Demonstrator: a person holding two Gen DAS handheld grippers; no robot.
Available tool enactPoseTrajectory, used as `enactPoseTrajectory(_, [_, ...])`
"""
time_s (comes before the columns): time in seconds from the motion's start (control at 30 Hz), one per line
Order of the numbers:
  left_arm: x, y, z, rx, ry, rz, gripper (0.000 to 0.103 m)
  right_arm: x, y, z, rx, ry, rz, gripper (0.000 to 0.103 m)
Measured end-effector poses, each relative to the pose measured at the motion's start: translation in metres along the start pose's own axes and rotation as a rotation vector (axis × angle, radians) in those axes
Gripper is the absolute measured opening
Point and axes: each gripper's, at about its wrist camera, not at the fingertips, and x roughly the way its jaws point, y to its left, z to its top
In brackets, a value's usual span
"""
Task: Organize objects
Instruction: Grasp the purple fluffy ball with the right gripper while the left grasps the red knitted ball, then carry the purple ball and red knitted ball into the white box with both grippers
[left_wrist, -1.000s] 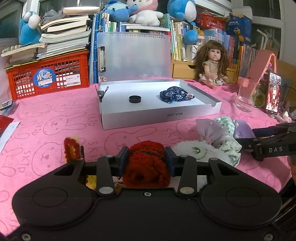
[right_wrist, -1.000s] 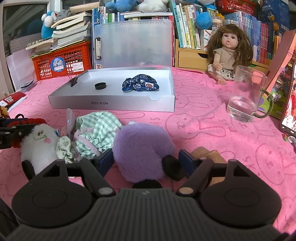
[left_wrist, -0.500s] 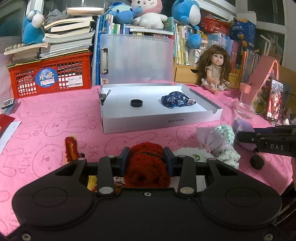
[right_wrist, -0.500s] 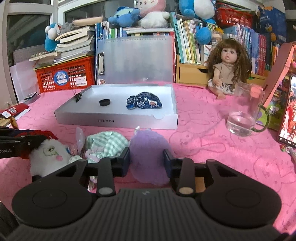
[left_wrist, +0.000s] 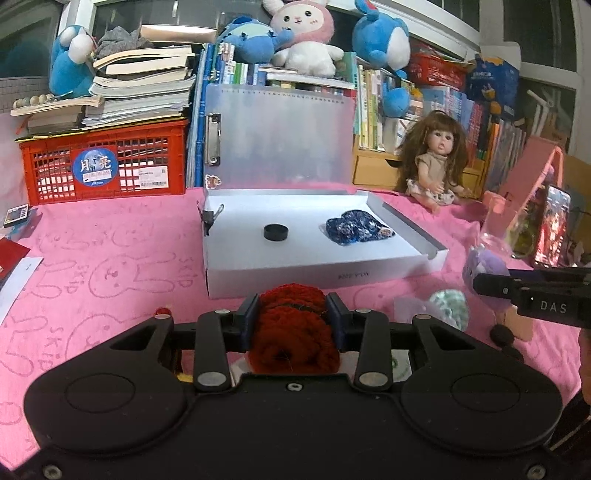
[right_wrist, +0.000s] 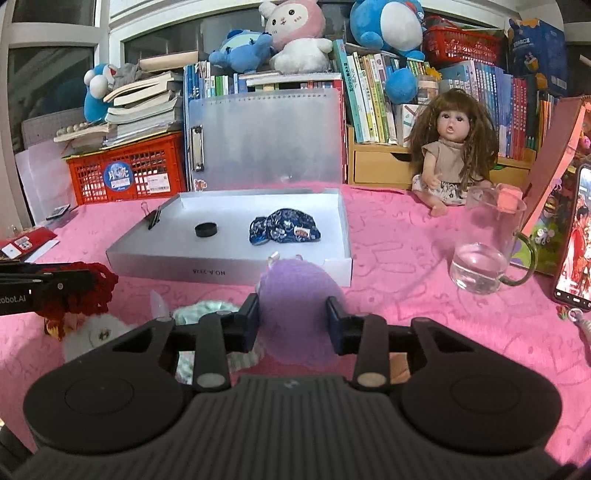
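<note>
My left gripper (left_wrist: 293, 314) is shut on a red knitted toy (left_wrist: 295, 332), held just above the pink cloth in front of the white box (left_wrist: 317, 275). My right gripper (right_wrist: 291, 314) is shut on a fluffy purple toy (right_wrist: 295, 291), lifted off the cloth. Seen from the left wrist, the right gripper (left_wrist: 491, 286) holds that purple toy (left_wrist: 484, 264) at the far right. The white box tray (right_wrist: 229, 273) holds a black round cap (right_wrist: 205, 229) and a dark blue patterned pouch (right_wrist: 284, 230). A green checked cloth (right_wrist: 207, 308) and a white plush (right_wrist: 98, 332) lie below my grippers.
A glass mug with water (right_wrist: 484, 251) stands right of the box, with a phone (right_wrist: 574, 243) beyond it. A doll (right_wrist: 448, 155) sits at the back right. A red crate (left_wrist: 107, 162) stacked with books, a shelf of books and plush toys line the back.
My right gripper closed on the purple toy and lifted it off the cloth. My left gripper rose a little with the red knitted toy, away from the white plush.
</note>
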Motion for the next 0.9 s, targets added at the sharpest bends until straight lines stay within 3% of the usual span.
enactPoseTrajectory(0.3, [0.013, 0.004, 0.022, -0.043, -0.012, 0.003, 0.036, 0.009, 0.006, 0.016, -0.025, -0.011, 0.001, 0.041])
enactPoseTrajectory(0.57, [0.036, 0.01, 0.045, -0.104, 0.0, -0.004, 0.036, 0.025, -0.003, 0.037, 0.026, -0.005, 0.012, 0.041])
enactPoseTrajectory(0.9, [0.071, 0.014, 0.07, -0.123, 0.009, 0.031, 0.036, 0.059, -0.015, 0.062, 0.051, 0.052, 0.025, 0.041])
